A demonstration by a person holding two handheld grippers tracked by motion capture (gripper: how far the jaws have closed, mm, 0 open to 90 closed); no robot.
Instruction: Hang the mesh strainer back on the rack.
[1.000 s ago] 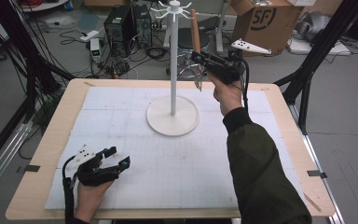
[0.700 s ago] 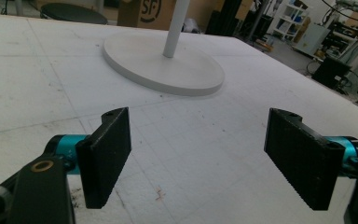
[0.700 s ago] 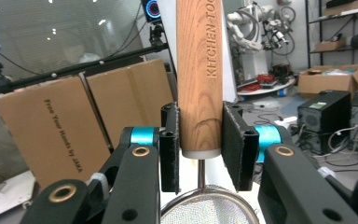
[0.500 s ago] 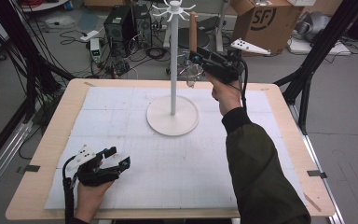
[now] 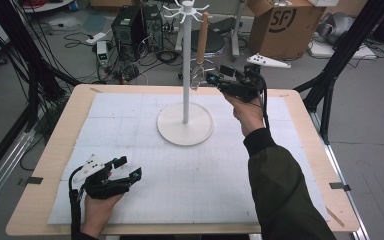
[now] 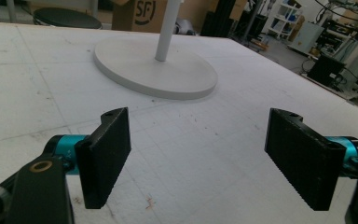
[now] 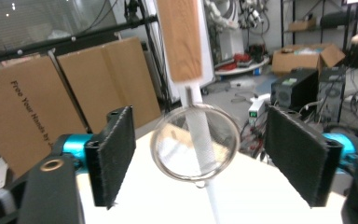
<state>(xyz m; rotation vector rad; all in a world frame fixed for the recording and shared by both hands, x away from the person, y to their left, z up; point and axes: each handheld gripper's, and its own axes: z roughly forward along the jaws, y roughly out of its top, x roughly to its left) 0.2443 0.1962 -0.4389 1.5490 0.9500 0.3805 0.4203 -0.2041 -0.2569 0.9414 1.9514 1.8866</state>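
My left hand-held gripper (image 5: 127,168) rests low on the white mat (image 5: 130,125) near my edge of the table (image 5: 50,165), its jaws spread wide with nothing between them. In the left gripper view the jaws frame bare mat, and the stand's round base (image 6: 156,70) lies ahead of them, well apart, with the pole (image 6: 165,28) rising from its middle. To the left of this hand-held gripper the mat runs on a short way before the wooden table edge; ahead and to its right the mat is open all the way to the base.

My right hand-held gripper (image 5: 214,80) is held up in the air over the far side of the table, just right of the pole (image 5: 186,65). Its jaws are also spread wide, holding nothing. A small strainer (image 5: 198,75) with a wooden handle (image 5: 202,37) hangs from one of the hooks at the stand's top (image 5: 185,9). In the right gripper view the mesh bowl (image 7: 195,147) hangs in the gap between my jaws, touching neither, a little ahead of the pads, and the handle (image 7: 179,37) rises straight above it. The pole (image 7: 204,154) shows through the mesh, behind it. There is free room on both sides of the bowl. Beyond the far table edge, past my right hand-held gripper, lie floor clutter and a cardboard box (image 5: 285,25).
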